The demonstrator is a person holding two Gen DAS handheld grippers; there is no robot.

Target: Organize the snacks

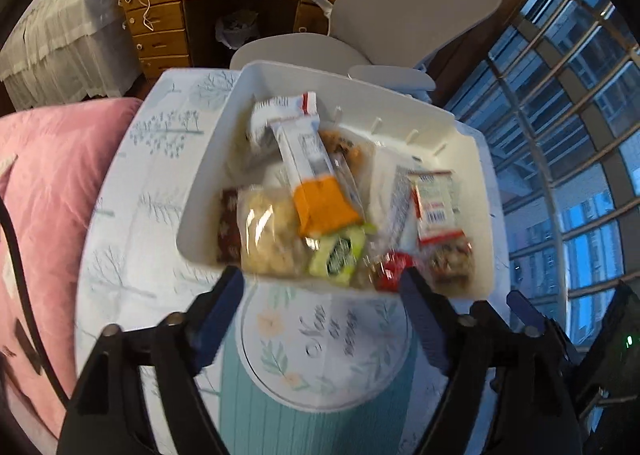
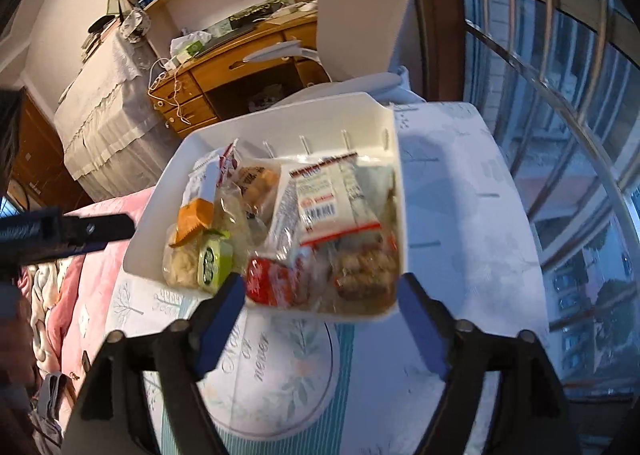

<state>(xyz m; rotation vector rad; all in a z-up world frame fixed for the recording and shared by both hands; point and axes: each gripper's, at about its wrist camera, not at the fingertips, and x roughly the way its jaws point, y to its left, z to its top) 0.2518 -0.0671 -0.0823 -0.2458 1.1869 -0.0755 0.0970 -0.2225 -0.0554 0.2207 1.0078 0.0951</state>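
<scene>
A white plastic bin [image 1: 208, 191] [image 2: 148, 239] stands on a small round table and holds several wrapped snacks: an orange-and-white packet [image 1: 320, 199] [image 2: 196, 215], a green packet [image 1: 338, 251] [image 2: 214, 259], a red packet [image 1: 390, 269] [image 2: 272, 281], a clear bag of pale puffs [image 1: 266, 235] and a nut bag with a white label [image 1: 440, 223] [image 2: 332, 207]. My left gripper [image 1: 322, 289] is open and empty, just short of the bin's near wall. My right gripper [image 2: 322, 293] is open and empty at the bin's near right corner. Its fingers [image 1: 524, 309] show at the left view's right edge.
The table has a pale tree-print cloth [image 1: 132, 215] [image 2: 460, 215] with a round floral patch [image 1: 320, 347]. A pink quilt [image 1: 52, 183] lies to the left. A white chair [image 1: 408, 11] and wooden desk [image 1: 168, 11] stand behind. Barred windows [image 1: 568, 103] are on the right.
</scene>
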